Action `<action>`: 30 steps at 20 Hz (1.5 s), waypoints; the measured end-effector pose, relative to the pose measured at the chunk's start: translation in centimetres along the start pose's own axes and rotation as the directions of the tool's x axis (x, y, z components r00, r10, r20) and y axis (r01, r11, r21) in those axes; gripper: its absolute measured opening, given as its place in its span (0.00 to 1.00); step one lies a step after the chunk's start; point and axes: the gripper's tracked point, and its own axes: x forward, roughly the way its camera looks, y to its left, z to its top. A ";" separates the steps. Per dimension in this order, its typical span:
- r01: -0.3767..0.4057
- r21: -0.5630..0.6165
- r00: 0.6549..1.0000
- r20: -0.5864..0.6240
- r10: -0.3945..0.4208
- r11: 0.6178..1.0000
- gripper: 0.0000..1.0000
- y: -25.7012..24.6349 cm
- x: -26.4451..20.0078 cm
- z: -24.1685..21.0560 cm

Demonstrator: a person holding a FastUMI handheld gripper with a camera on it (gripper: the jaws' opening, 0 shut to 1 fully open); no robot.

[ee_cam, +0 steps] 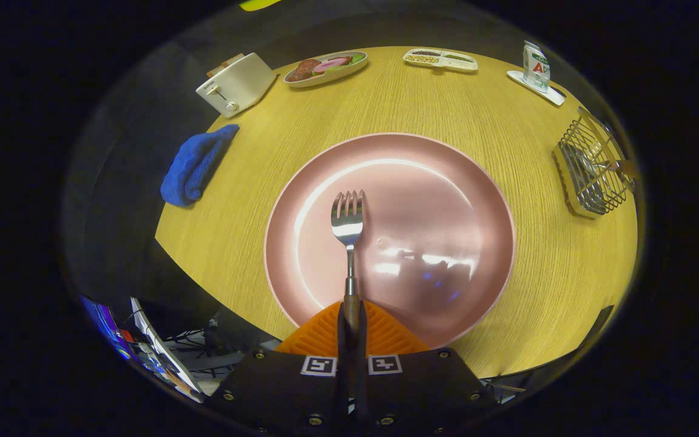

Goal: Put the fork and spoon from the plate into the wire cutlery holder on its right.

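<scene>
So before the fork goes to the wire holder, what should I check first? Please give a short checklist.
1. Grip on the fork: ok, the gripper is shut on its handle, tines pointing forward.
2. Fork lifted off the pink plate: cannot tell from this angle.
3. Wire cutlery holder standing upright to the right of the plate: ok.
4. Room inside the holder: ok, though one wooden-handled utensil already leans in it.
5. Path over the wooden table from plate to holder: ok, nothing stands between.
6. Spoon on the plate: not ok, none seen there.
</scene>
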 end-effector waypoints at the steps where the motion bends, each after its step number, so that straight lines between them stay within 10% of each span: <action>1: -0.012 0.010 1.000 0.002 0.012 1.000 0.05 0.0 -0.2 0.0; 30: -0.085 0.282 0.957 0.291 0.000 0.956 0.05 -8.7 -11.3 8.9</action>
